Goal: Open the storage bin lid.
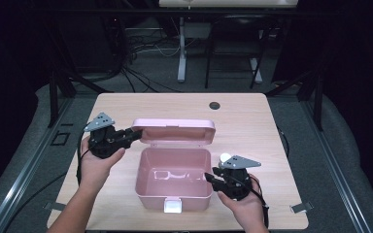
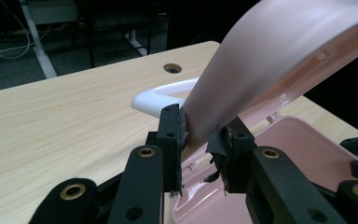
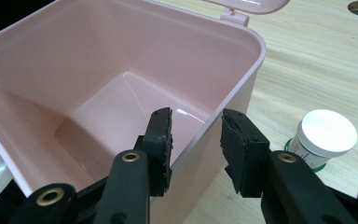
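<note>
On the left, your left tongs [image 2: 198,135] pinched the raised lid [image 1: 175,130] by its corner. At the middle of the table [image 1: 252,121], the pink box [image 1: 173,194] stood open and empty. Your right tongs [image 3: 196,140] straddled its right wall, spread, not pressing. Rightmost, a white-capped jar [image 3: 324,137] waited outside; packing looked still to come. Its label was too small to read
</note>
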